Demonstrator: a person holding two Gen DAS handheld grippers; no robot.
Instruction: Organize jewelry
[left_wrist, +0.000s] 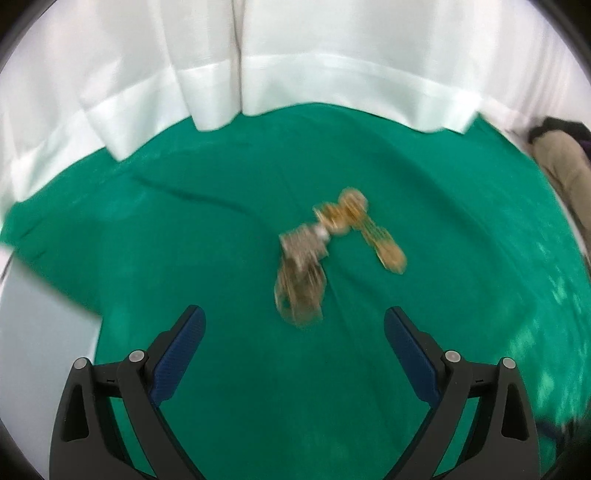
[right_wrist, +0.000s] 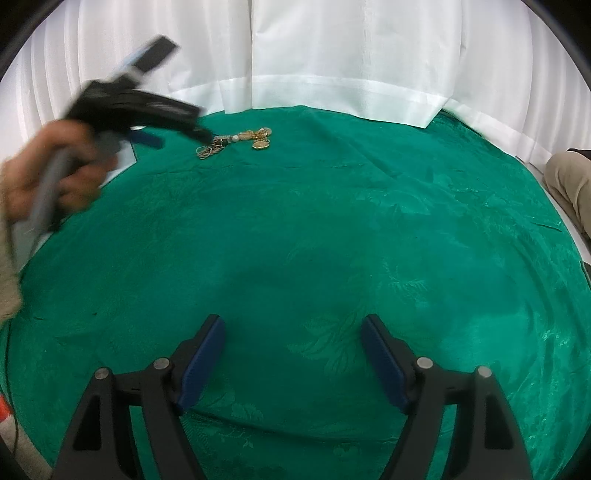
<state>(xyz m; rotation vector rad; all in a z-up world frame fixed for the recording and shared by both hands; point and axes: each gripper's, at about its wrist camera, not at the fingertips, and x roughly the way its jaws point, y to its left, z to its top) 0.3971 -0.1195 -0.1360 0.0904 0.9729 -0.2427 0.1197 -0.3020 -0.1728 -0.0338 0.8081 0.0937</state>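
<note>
While the gold jewelry tangle lies mid-frame on the green cloth, the left gripper hangs spread just short, lined up for pickup; right gripper spread, empty, well apart.

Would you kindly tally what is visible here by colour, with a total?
Gold: 1, the jewelry pile, pieces too blurred to separate
Green: 1, the tablecloth
White: 1, the curtain
Black and blue: 2, the left gripper and right gripper
Total: 5
</note>
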